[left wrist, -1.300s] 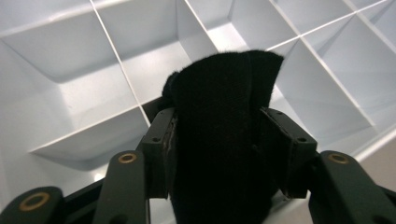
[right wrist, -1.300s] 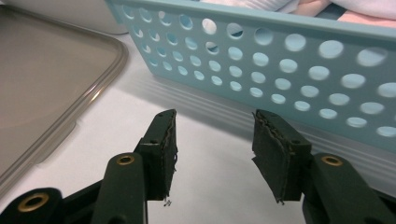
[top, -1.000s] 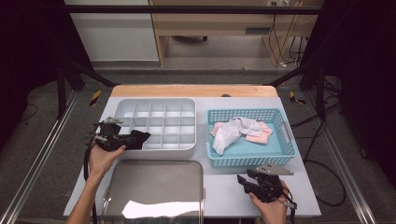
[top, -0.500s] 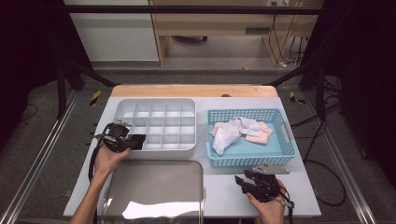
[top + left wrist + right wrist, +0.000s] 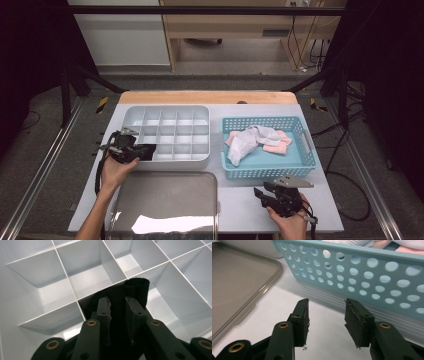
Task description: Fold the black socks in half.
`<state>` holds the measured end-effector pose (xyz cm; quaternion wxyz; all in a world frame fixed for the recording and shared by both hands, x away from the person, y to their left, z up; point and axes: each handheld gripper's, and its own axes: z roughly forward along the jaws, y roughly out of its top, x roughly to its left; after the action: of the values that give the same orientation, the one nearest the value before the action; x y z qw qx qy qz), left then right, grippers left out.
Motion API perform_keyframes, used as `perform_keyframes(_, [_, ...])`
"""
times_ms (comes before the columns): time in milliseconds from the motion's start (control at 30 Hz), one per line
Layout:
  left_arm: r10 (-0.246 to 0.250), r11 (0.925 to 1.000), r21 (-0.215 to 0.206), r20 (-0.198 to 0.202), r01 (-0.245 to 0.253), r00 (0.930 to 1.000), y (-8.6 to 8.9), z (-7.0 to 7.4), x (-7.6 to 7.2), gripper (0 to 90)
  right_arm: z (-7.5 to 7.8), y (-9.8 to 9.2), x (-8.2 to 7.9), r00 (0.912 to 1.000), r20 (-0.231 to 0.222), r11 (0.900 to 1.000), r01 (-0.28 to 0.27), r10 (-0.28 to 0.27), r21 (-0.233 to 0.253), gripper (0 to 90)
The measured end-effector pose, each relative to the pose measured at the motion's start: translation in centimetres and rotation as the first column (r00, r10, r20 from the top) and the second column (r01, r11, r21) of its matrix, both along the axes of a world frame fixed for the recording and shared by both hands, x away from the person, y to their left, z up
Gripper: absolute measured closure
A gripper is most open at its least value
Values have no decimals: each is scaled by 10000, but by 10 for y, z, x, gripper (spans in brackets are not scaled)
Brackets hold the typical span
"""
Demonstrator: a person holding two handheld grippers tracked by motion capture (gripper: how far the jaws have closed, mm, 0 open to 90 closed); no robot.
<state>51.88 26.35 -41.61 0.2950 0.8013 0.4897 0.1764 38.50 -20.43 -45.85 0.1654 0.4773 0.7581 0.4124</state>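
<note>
The right gripper hangs low over the white worktop, its two black jaws parted with nothing between them. Just beyond it runs the perforated wall of a light blue basket. Left of the basket lies a translucent grey lid.

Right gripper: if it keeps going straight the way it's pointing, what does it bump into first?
Most likely the blue basket. The right gripper, jaws open and empty, points over bare white table at the basket's holed side wall. Nothing lies between, though how far off the wall is remains unclear.
</note>
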Motion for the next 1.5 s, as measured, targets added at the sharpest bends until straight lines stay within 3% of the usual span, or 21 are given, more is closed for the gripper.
perform_keyframes(167, [280,9995,166,-554,-271,9981,0,-4,7,794,0,1,0,10000,-30,10000,-60,60,-13,573])
perform_keyframes(233, [249,9989,412,-576,-225,9980,-3,-4,8,794,0,2,0,9999,-68,10000,-88,88,-7,573])
perform_keyframes(300, [266,9989,392,-475,-247,9985,-4,-4,6,789,0,3,0,9999,-18,9999,-133,133,-23,572])
perform_keyframes(400, [364,9993,-54,-158,-365,9992,2,-3,1,750,2,1,-1,9998,135,9999,-131,130,10,564])
perform_keyframes(533, [557,9953,-832,790,-491,9953,11,4,-14,642,5,-1,-2,9995,326,9999,4,-9,139,542])
perform_keyframes(567, [557,9953,-832,790,-491,9953,11,4,-14,599,6,-2,-3,9994,334,9998,47,-52,170,538])
perform_keyframes(600, [788,9911,-1169,1356,-630,9876,13,8,-25,572,7,-2,-3,9992,392,9998,73,-81,193,531])
perform_keyframes(633, [855,9893,-1308,1589,-648,9836,14,10,-31,551,8,-3,-4,9990,429,9997,96,-105,213,525])
perform_keyframes(767, [988,9814,-1828,2155,-593,9715,16,13,-54,500,11,-4,-5,9981,577,9995,188,-202,263,505])
perform_keyframes(1000, [1025,9759,-2131,2573,-470,9609,11,7,-86,463,17,-7,-7,9961,785,9985,362,-394,421,481])
perform_keyframes(1267, [788,9719,-2352,2703,-135,9595,5,-2,-112,419,29,-9,-7,9931,1013,9970,538,-592,553,442])
perform_keyframes(1500, [644,9720,-2349,2854,47,9563,5,-10,-123,402,45,-9,-2,9881,1330,9959,700,-771,573,423])
